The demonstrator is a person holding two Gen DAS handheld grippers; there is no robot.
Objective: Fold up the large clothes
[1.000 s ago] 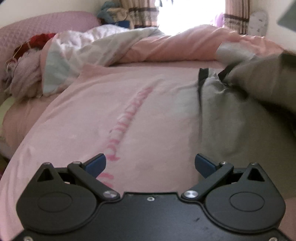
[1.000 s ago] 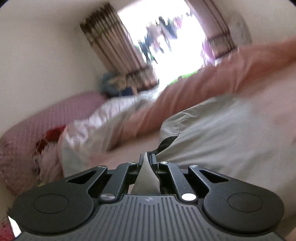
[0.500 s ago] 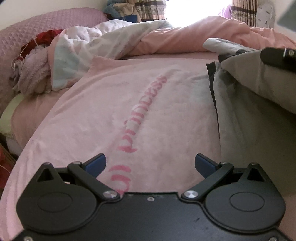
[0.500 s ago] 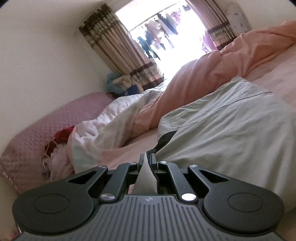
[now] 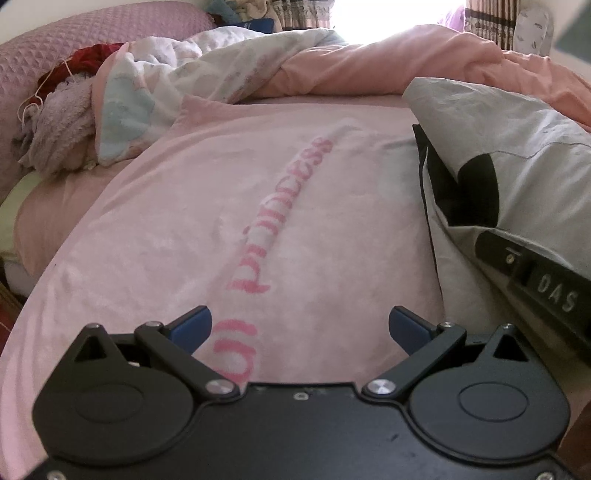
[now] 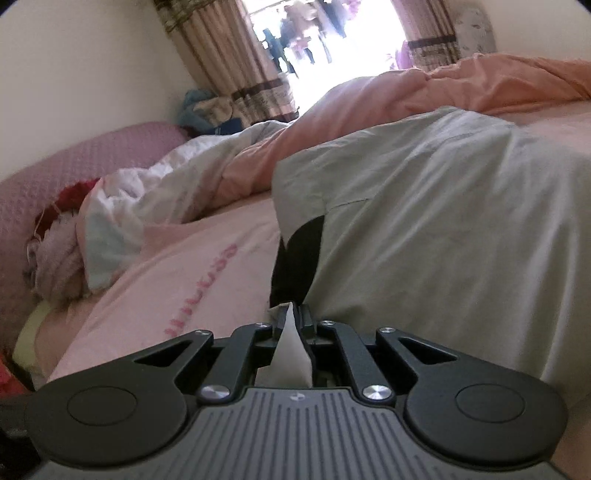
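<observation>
A large pale grey garment (image 6: 443,221) with a black patch lies on the bed, folded over itself. It also shows at the right of the left wrist view (image 5: 517,158). My right gripper (image 6: 293,314) is shut on a corner of the grey garment and holds it low over the bed. Its black body shows in the left wrist view (image 5: 543,288), resting against the garment. My left gripper (image 5: 300,328) is open and empty above the pink blanket (image 5: 258,221), left of the garment.
The pink blanket with "Princess" lettering covers the bed. A crumpled white and pink duvet (image 5: 221,66) lies at the back. A mauve headboard (image 5: 74,33) and a heap of fluffy cloth (image 5: 59,125) are at the left. A bright window with curtains (image 6: 317,37) is behind.
My right gripper has carried the grey garment's corner toward me and down, laying the fold over. My left gripper has stayed open and drifted slightly forward.
</observation>
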